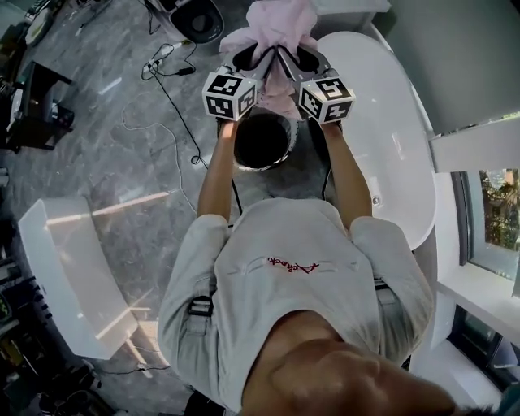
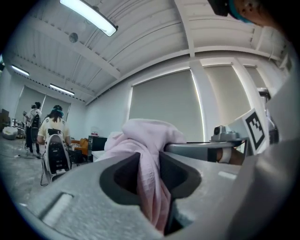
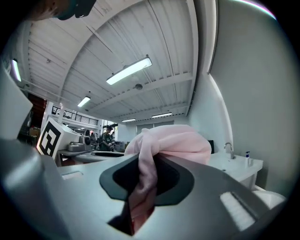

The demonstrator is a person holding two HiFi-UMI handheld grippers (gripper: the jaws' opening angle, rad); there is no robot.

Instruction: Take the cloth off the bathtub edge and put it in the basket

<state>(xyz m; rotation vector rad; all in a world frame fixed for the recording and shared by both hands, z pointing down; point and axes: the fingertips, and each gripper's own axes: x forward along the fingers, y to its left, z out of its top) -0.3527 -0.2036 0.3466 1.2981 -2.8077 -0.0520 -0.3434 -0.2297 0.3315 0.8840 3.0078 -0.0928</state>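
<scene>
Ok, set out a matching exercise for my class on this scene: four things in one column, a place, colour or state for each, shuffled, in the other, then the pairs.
1 cloth
2 bathtub
3 basket
4 black cable

A lies loose on the grey floor
B white, at the right of the head view
C pink, clamped by the left tongs and the right tongs
D dark and round, just below the tongs in the head view

Pairs: 1-C, 2-B, 3-D, 4-A

Pink cloth (image 3: pixel 173 143) tight in the jaws of the right claw (image 3: pixel 142 171), its bulk above them, ceiling light strip (image 3: pixel 129 70) overhead
</scene>
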